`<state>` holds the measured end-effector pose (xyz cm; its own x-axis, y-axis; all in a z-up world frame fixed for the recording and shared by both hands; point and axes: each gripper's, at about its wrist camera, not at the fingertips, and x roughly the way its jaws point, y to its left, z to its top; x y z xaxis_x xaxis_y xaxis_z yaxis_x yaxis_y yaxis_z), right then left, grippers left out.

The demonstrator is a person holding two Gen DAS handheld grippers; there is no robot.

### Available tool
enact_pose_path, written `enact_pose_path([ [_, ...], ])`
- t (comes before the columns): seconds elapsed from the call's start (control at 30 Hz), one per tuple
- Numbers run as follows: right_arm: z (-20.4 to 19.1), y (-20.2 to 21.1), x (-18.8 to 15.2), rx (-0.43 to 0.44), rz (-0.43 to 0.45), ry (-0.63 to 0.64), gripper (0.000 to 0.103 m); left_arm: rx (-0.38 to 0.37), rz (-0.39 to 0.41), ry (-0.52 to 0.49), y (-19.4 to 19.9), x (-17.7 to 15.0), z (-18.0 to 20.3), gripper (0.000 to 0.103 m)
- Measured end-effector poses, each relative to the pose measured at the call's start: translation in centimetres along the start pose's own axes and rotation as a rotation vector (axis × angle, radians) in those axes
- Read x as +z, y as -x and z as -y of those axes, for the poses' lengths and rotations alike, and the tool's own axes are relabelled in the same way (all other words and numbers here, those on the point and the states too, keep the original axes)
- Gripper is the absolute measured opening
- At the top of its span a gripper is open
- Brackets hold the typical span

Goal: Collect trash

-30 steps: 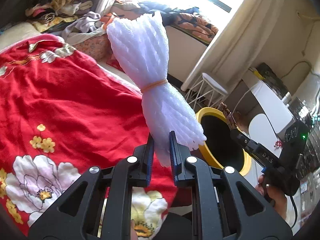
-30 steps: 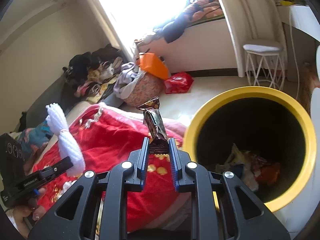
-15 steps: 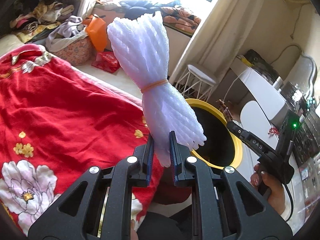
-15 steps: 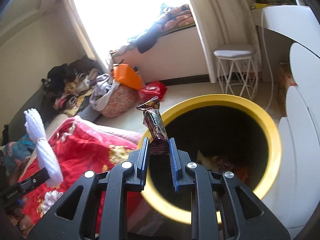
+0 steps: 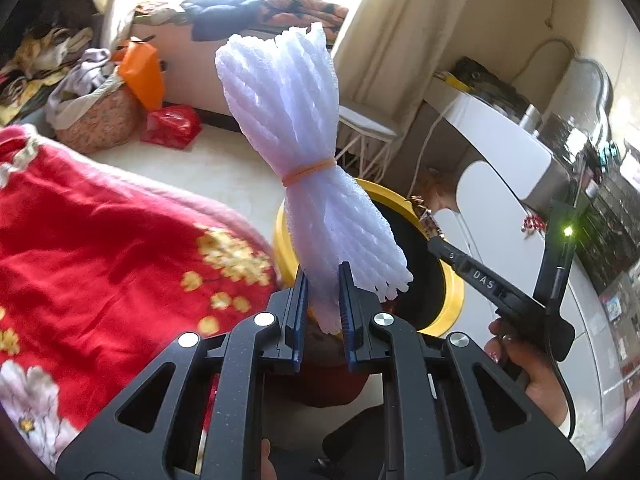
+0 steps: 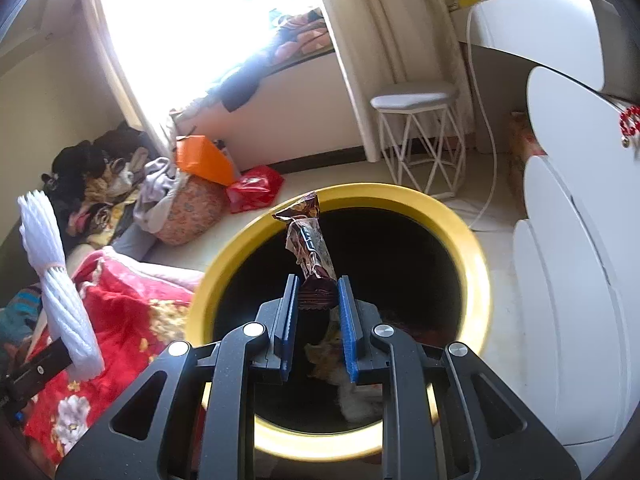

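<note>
Currently both tongs are loaded. Left tongs (image 5: 323, 298) are clamped on the lower end of a white foam net bundle (image 5: 298, 152), which stands upright out of the jaws and fans wide at the top; an orange rubber band (image 5: 308, 171) cinches it near the middle. Right tongs (image 6: 318, 308) are clamped on the bottom end of a brown snack wrapper (image 6: 310, 246), crinkled, standing up and leaning slightly left. In the right wrist view the wrapper sits directly over the dark mouth of the yellow-rimmed trash bin (image 6: 460, 236), and some crumpled trash (image 6: 352, 396) is visible at the bin's bottom. In the left wrist view the same bin (image 5: 454, 292) is just behind and right of the foam bundle, partly hidden by it, with the right tongs (image 5: 430, 236) reaching over its far rim, held by a hand (image 5: 528, 368). Bed with a red floral blanket (image 5: 100, 248) fills the left side, edge right next to the bin. Further back on the floor: a patterned basket heaped with clothes (image 6: 188, 210), an orange bag (image 6: 204, 160), a red plastic bag (image 6: 256, 186). White wire-leg stool (image 6: 418, 136) stands by the curtain (image 6: 360, 40) under the window. White cabinet (image 6: 568, 280) is on the right, close beside the bin.
</note>
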<state>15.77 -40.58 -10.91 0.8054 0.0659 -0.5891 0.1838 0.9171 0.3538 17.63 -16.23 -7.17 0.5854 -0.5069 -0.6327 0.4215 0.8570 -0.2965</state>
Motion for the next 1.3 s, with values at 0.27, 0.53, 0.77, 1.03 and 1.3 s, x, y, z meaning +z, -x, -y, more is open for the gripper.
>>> enact_pose_path([
  [0.27, 1.2, 0.1, -0.1, 0.006, -0.004, -0.014, 0.02, 0.003, -0.071, -0.068, -4.4, 0.5, 2.3, 0.011],
  [0.53, 1.9, 0.8, 0.2, 0.026, 0.006, -0.035, 0.041, 0.002, -0.15, -0.074, -7.8, 0.4, 2.5, 0.013],
  [0.77, 2.9, 2.8, -0.1, 0.002, 0.037, -0.063, 0.06, -0.007, -0.169, -0.094, -8.1, 0.5, 2.6, 0.042],
  [1.03, 2.7, 5.3, -0.6, -0.03, 0.074, -0.059, 0.076, -0.001, -0.135, -0.12, -5.9, 0.3, 2.6, 0.085],
  [1.3, 0.6, 8.3, -1.2, -0.032, 0.146, 0.026, 0.089, 0.074, -0.029, -0.079, -0.9, -0.1, 1.2, 0.093],
])
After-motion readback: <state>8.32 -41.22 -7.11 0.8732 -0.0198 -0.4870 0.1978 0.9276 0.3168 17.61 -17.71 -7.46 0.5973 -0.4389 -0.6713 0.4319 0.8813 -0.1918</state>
